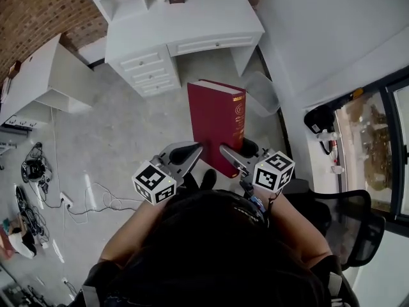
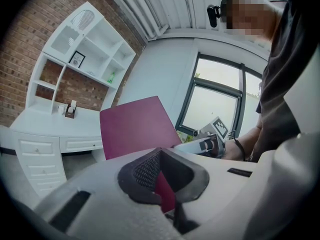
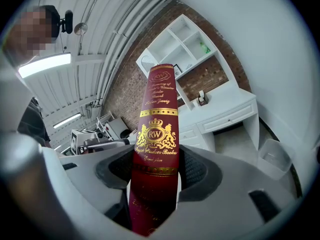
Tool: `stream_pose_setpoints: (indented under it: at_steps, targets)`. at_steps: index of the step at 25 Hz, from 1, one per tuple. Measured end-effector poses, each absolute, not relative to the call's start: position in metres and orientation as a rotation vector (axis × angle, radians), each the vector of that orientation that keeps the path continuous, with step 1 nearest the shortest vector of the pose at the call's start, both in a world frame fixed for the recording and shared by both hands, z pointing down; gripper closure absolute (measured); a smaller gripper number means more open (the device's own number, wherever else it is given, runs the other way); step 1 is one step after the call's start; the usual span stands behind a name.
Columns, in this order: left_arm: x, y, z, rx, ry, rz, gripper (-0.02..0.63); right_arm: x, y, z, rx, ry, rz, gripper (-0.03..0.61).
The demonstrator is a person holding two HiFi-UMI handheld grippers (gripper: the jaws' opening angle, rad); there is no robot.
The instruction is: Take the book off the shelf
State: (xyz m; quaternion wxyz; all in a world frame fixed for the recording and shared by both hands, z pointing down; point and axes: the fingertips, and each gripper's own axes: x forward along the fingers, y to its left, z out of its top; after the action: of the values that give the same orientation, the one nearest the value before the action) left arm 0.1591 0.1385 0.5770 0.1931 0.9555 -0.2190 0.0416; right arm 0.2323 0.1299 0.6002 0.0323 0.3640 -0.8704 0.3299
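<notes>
A thick dark-red book [image 1: 216,123] with gold print on its spine [image 3: 157,134] hangs over the floor in front of me, clear of the shelves. My right gripper [image 1: 233,153] is shut across the spine at the book's near end [image 3: 156,169]. My left gripper [image 1: 190,152] sits at the near left edge of the book. In the left gripper view a thin strip of the red cover [image 2: 135,126] is pinched between its narrow jaws [image 2: 162,176]. The right gripper [image 2: 205,144] also shows in the left gripper view, beyond the book.
A white desk [image 1: 192,27] with drawers stands ahead, and a white shelf unit [image 2: 85,49] rises above it against the brick wall. A pale bin [image 1: 262,93] is beside the desk. A black office chair [image 1: 345,216] stands at my right. Cables [image 1: 96,200] lie on the floor at left.
</notes>
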Motion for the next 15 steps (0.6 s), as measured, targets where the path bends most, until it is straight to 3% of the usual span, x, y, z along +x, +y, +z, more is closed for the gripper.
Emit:
stream_pose_setpoints:
  at_steps: [15]
  targets:
    - [0.147,0.147,0.571,2.692,-0.605,0.111,0.606,0.219,0.137,0.602,1.119,-2.673,1.026,0.337]
